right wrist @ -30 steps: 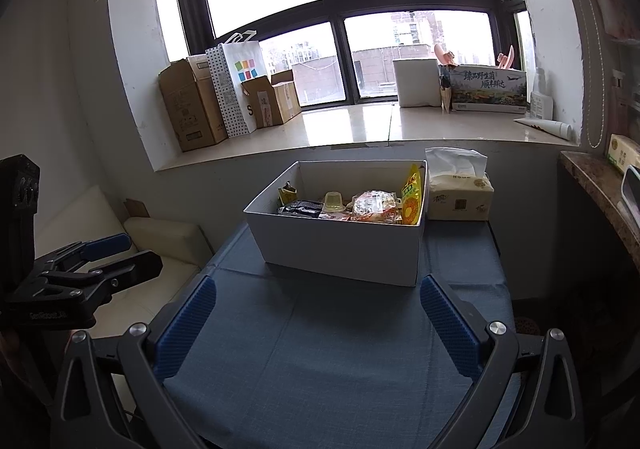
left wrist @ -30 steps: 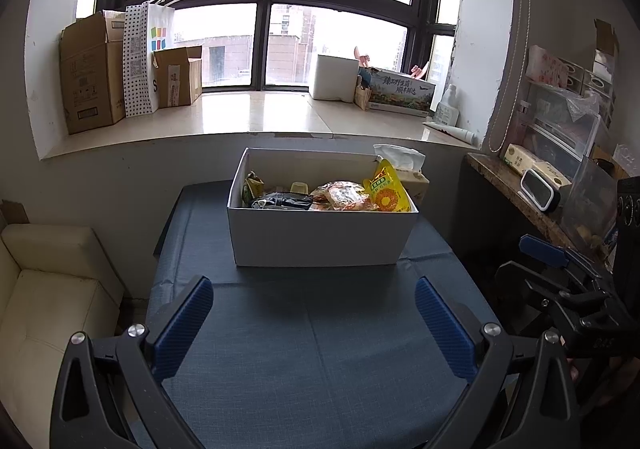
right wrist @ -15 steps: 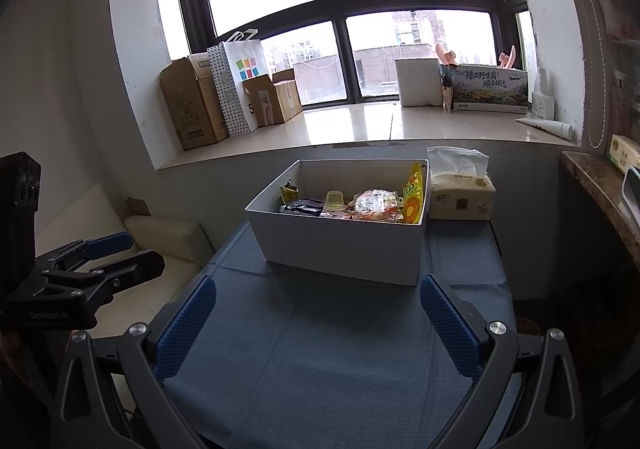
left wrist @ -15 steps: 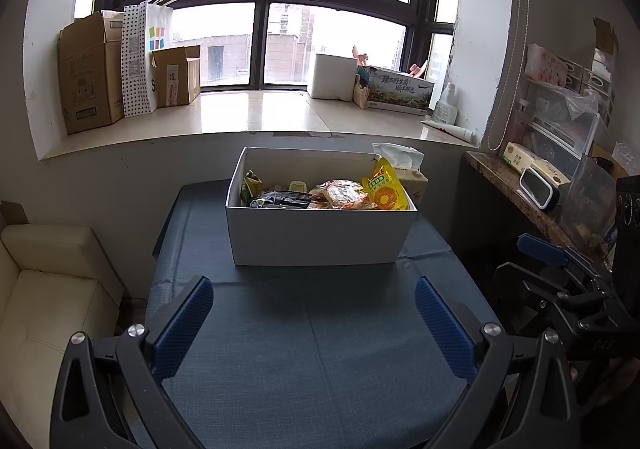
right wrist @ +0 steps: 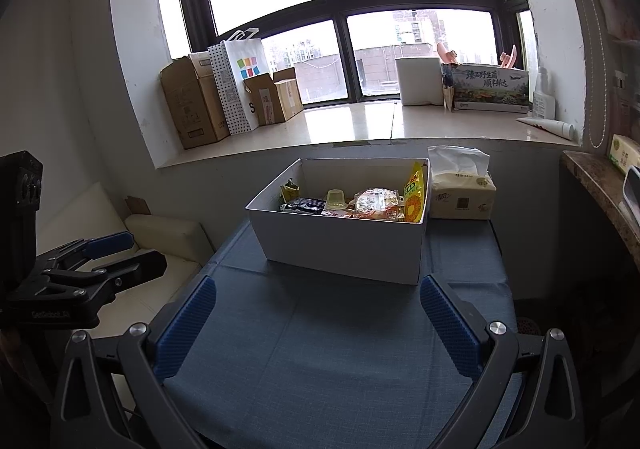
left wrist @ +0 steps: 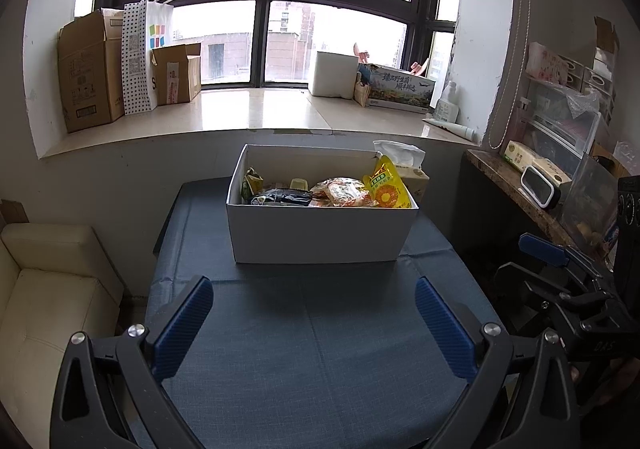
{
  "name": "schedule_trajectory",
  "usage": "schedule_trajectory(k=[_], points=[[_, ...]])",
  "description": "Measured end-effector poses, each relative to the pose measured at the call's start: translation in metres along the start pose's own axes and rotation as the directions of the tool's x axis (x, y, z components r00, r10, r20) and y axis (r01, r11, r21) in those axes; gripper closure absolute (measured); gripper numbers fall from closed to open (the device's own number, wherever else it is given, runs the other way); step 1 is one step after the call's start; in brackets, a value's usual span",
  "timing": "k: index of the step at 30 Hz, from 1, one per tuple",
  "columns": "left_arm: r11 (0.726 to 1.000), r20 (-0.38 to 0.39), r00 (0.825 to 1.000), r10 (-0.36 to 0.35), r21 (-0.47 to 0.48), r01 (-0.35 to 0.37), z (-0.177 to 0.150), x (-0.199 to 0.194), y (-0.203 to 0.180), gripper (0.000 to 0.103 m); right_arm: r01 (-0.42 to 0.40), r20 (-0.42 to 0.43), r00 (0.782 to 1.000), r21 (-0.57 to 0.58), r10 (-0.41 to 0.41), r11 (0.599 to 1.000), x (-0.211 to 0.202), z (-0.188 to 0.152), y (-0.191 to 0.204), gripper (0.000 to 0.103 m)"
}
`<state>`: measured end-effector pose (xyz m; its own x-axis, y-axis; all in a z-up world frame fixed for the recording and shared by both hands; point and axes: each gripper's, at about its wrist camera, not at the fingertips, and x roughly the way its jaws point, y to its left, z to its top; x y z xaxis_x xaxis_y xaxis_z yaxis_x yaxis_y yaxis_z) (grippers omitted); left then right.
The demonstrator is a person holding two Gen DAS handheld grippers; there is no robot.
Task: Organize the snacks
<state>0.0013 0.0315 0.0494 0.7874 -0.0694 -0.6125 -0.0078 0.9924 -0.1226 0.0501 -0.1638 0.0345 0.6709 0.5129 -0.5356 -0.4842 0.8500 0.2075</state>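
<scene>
A white open box (left wrist: 320,233) (right wrist: 340,245) stands on the blue-clothed table (left wrist: 312,349) (right wrist: 320,361). Inside lie several snacks: a yellow packet (left wrist: 386,189) (right wrist: 414,195) upright at the right end, a clear bag of orange snacks (left wrist: 344,193) (right wrist: 376,203), a dark packet (left wrist: 280,197) (right wrist: 304,205), a green packet (left wrist: 251,185) (right wrist: 289,191) and a small jelly cup (right wrist: 336,199). My left gripper (left wrist: 314,319) hovers open over the near table, well short of the box. My right gripper (right wrist: 318,323) is open too, with nothing between its fingers. Each gripper shows at the other view's edge.
A tissue box (right wrist: 462,197) sits right of the white box. The windowsill behind holds cardboard boxes (left wrist: 88,89), a dotted paper bag (left wrist: 140,57) and a printed carton (left wrist: 400,87). A cream sofa (left wrist: 44,289) is left of the table, a cluttered stone shelf (left wrist: 532,197) right.
Both views have shifted very slightly; the box appears marginally higher in the frames. Both grippers stay open and nothing has been picked up.
</scene>
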Motion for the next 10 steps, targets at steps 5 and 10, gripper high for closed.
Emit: schedule_trajectory(k=[5,10], points=[[1.000,-0.001,1.000,-0.001,0.002,0.001,-0.0013,0.0001,0.0005,0.000,-0.001,-0.001,1.000,0.000,0.001,1.000,0.0001,-0.0003,0.0003,0.000],[1.000,-0.003,1.000,-0.007,0.011,0.007,-0.0019,0.0009,-0.0018,0.000,-0.004,-0.002,1.000,-0.002,0.004,1.000,0.0010,-0.0014,0.0001,0.000]])
